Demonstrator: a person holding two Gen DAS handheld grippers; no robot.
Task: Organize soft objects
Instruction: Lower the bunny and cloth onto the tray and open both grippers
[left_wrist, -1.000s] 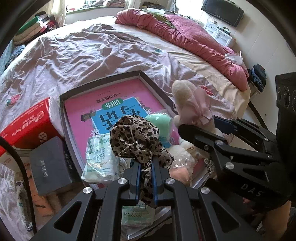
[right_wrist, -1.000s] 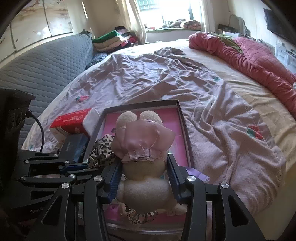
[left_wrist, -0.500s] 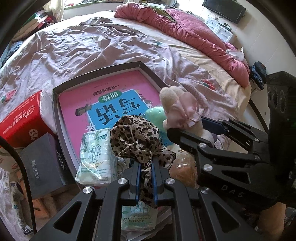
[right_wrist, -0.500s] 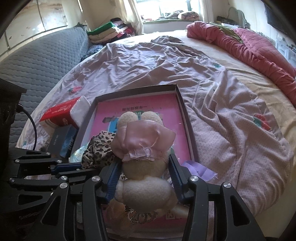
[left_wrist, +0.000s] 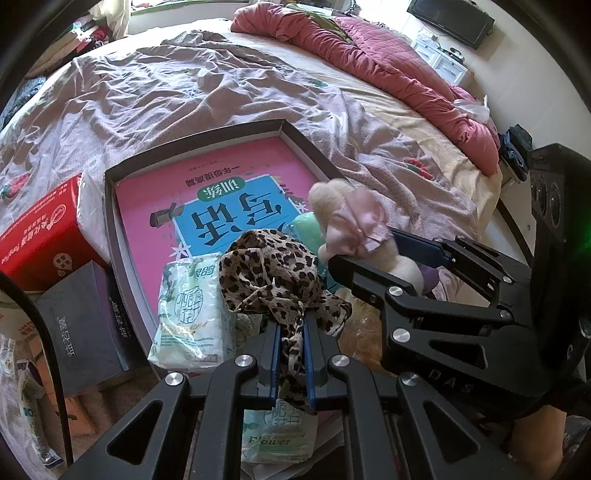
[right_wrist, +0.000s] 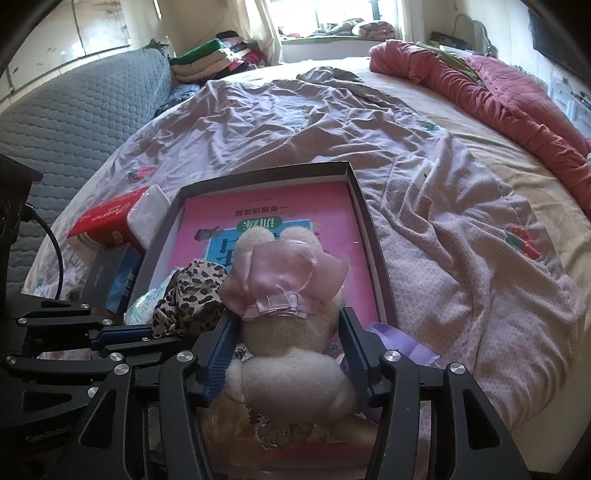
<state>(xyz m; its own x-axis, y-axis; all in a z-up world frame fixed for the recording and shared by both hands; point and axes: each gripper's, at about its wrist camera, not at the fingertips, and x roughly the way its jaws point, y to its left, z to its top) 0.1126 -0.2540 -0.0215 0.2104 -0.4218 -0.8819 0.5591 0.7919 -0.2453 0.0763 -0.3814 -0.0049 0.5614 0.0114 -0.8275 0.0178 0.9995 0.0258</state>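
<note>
My left tool (left_wrist: 291, 354) is clenching the leopard cloth (left_wrist: 273, 273) above the tray (left_wrist: 110, 236); my right tool (right_wrist: 286, 354) is opening around the plush bunny (right_wrist: 284, 295), sitting in the tray on the bed (right_wrist: 443, 240).

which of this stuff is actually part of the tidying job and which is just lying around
In the job:
- leopard-print cloth, pinched in the left gripper
- plush toy between the opening jaws of the right gripper
- dark box
- tissue pack

Lying about:
- red carton
- grey box
- red quilt
</note>
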